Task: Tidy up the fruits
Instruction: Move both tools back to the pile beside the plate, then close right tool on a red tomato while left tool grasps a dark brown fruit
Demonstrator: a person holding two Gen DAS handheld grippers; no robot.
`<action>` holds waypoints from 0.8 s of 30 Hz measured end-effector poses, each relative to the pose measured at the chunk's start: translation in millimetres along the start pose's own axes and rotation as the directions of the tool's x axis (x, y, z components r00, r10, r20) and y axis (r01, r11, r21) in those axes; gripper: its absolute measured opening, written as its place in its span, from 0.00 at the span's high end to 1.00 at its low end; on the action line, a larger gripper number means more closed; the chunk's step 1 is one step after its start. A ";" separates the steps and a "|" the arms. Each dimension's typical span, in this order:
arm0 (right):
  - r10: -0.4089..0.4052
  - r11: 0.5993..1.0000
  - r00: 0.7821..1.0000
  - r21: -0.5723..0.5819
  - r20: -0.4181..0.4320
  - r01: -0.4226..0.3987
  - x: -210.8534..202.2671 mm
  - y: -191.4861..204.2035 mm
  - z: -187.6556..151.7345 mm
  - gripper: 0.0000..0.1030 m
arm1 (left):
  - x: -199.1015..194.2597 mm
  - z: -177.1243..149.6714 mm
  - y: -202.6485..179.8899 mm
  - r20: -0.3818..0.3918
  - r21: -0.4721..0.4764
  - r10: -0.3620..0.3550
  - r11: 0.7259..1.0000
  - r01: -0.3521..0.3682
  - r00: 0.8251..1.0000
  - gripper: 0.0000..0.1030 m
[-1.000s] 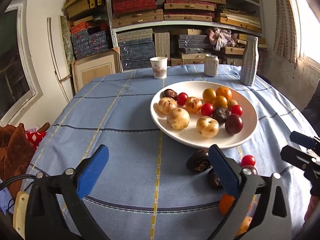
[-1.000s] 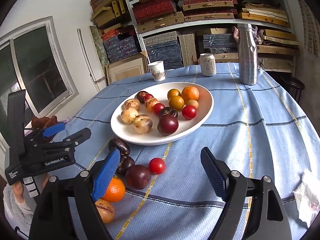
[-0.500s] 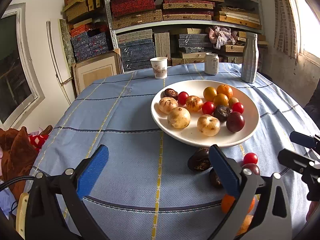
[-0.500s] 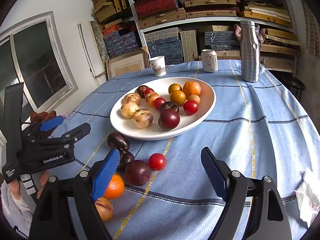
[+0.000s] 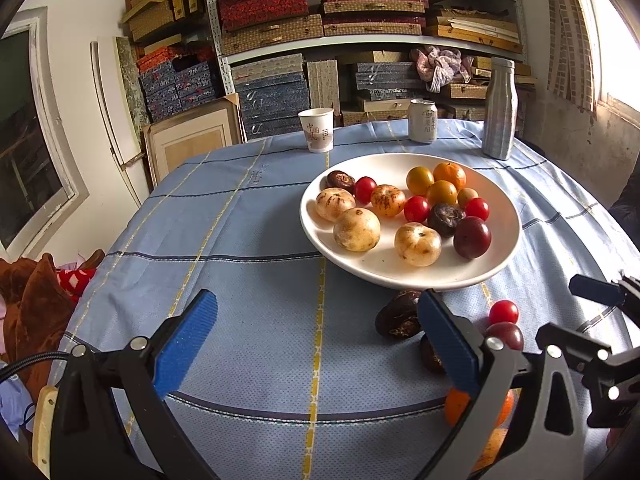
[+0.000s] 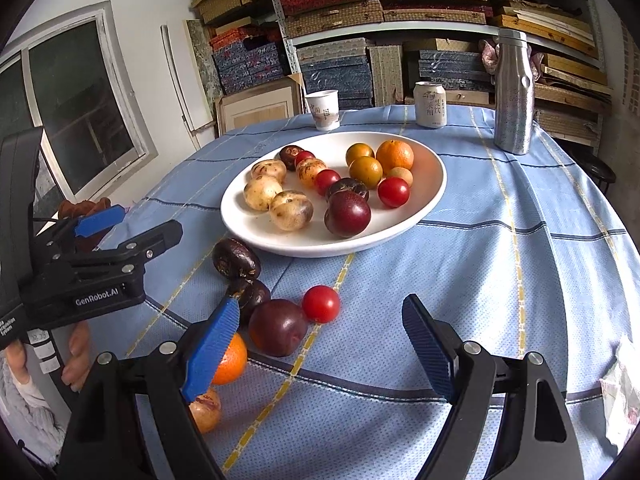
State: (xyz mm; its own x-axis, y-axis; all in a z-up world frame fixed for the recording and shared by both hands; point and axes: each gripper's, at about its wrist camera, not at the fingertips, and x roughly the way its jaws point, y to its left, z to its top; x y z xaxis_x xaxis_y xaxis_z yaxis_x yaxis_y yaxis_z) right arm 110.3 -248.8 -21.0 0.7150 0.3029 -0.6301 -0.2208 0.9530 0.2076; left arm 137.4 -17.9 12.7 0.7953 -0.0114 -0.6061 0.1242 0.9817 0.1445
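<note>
Blue checked tablecloth (image 6: 500,248), box-stacked shelves (image 6: 400,20)

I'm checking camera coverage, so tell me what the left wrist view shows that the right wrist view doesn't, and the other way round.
Only the left wrist view shows the brown plush beside the table and the bright window.

Only the right wrist view shows a hand gripping the left tool, a speckled fruit near the table edge, and crumpled plastic.

Both show the plate, cup, can, bottle and loose tomato.
</note>
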 end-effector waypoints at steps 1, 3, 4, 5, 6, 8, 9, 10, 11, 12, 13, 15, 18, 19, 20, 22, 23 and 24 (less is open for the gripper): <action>0.003 1.000 1.000 -0.004 -0.001 -0.003 -0.1 0.8 -0.1 0.18 | 1.0 0.2 2.2 -0.005 -0.009 -0.009 1.000 0.009 1.000 0.05; 0.007 1.000 1.000 -0.013 -0.006 -0.007 0.7 2.3 -1.1 0.18 | 4.3 0.5 6.6 -0.019 -0.031 -0.027 0.999 0.026 0.999 0.05; 0.011 1.000 1.000 -0.019 -0.014 -0.011 2.0 3.3 -1.6 0.18 | 5.8 0.4 7.8 -0.026 -0.036 -0.034 0.999 0.033 0.999 0.05; 0.013 1.000 1.000 -0.024 -0.021 -0.013 3.2 4.2 -2.0 0.19 | 7.2 0.2 8.4 -0.032 -0.039 -0.039 0.999 0.038 0.999 0.05; 0.014 0.999 1.000 -0.030 -0.028 -0.014 4.4 5.2 -2.7 0.19 | 8.7 -0.4 8.4 -0.038 -0.040 -0.044 0.998 0.043 0.998 0.05; 0.014 0.999 0.999 -0.045 -0.044 -0.016 7.3 7.5 -4.0 0.24 | 10.5 -1.3 6.2 -0.047 -0.034 -0.052 0.998 0.050 0.998 0.05; 0.013 0.999 0.998 -0.050 -0.054 -0.016 9.5 8.4 -4.4 0.25 | 11.0 -1.8 5.0 -0.049 -0.028 -0.052 0.998 0.051 0.997 0.05; 0.015 0.999 0.998 -0.050 -0.063 -0.018 11.7 8.5 -4.7 0.29 | 11.3 -1.8 4.3 -0.049 -0.022 -0.048 0.999 0.047 0.998 0.05; 0.024 0.999 0.997 -0.043 -0.079 -0.027 15.4 7.3 -4.4 0.36 | 11.5 -2.0 3.9 -0.048 -0.020 -0.044 0.999 0.043 0.998 0.05; 0.031 0.999 0.995 -0.035 -0.090 -0.034 17.7 6.1 -4.4 0.40 | 11.9 -2.2 4.3 -0.050 -0.021 -0.041 0.999 0.040 0.998 0.05; 0.041 0.999 0.994 -0.023 -0.106 -0.044 20.9 4.6 -4.2 0.43 | 12.1 -2.1 4.2 -0.052 -0.024 -0.040 0.999 0.039 0.998 0.05; 0.051 0.999 0.993 0.001 -0.104 -0.051 22.2 2.0 -2.9 0.43 | 13.6 -2.7 5.6 -0.060 -0.032 -0.043 0.999 0.042 0.997 0.05; 0.040 0.998 0.997 0.050 -0.067 -0.037 23.3 -6.5 5.2 0.44 | 15.9 -3.2 4.5 -0.070 -0.028 -0.041 0.999 0.039 0.997 0.05; 0.046 0.997 0.997 0.069 -0.067 -0.041 25.7 -9.7 7.6 0.44 | 16.8 -3.5 3.9 -0.074 -0.024 -0.039 0.999 0.038 0.997 0.05; 0.056 0.994 0.995 0.098 -0.077 -0.048 30.7 -14.2 9.8 0.46 | 18.1 -3.9 3.0 -0.080 -0.020 -0.039 0.999 0.038 0.996 0.05; 0.084 0.987 0.990 0.147 -0.111 -0.067 41.6 -21.0 11.2 0.52 | 20.3 -4.7 2.5 -0.088 -0.015 -0.038 0.999 0.036 0.995 0.05; 0.104 0.982 0.987 0.169 -0.118 -0.083 45.7 -23.6 11.5 0.53 | 20.7 -5.0 2.8 -0.091 -0.015 -0.039 0.999 0.037 0.995 0.05; 0.122 0.976 0.985 0.193 -0.125 -0.097 49.5 -26.2 12.0 0.54 | 21.7 -5.2 3.2 -0.095 -0.016 -0.040 0.999 0.039 0.995 0.05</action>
State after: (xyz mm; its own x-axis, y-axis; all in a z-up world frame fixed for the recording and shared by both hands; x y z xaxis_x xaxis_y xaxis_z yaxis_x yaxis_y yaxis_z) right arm 159.5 -258.9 -48.6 0.5943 0.4158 -0.6885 -0.1563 0.8994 0.4082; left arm 152.0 -14.0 -4.1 0.7299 -0.0327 -0.6827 0.1456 0.9834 0.1085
